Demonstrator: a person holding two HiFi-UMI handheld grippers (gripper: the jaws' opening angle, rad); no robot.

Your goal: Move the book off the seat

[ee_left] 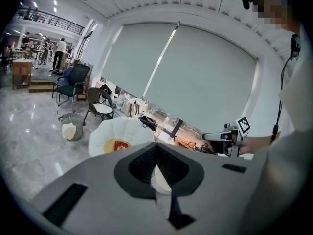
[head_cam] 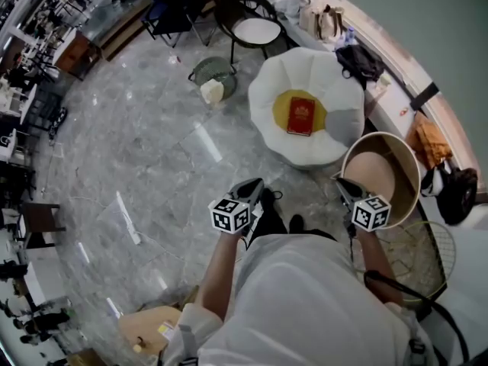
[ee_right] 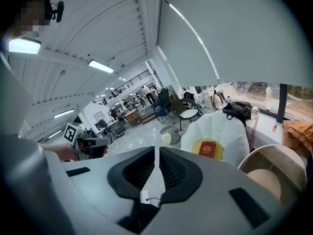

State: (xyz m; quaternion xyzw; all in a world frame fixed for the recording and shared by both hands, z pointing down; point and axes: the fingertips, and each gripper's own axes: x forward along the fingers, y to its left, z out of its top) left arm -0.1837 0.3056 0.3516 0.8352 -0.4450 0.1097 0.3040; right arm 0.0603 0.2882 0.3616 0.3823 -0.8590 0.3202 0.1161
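Hands: you're holding the left gripper [head_cam: 254,187] and right gripper [head_cam: 345,185] out side by side, both tipped a bit downward.
Jaws: both closed on nothing (the right shows a hairline slit).
Book: the red book [head_cam: 300,116] lies flat on the yellow cushion [head_cam: 279,111] of the white petal-shaped seat [head_cam: 267,90], well ahead of both jaws.

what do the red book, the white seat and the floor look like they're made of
Red book: matte cover with gold emblem, likely card or cloth. White seat: soft padded lobes, fabric or faux leather. Floor: glossy grey marble-like stone, mirroring lights.
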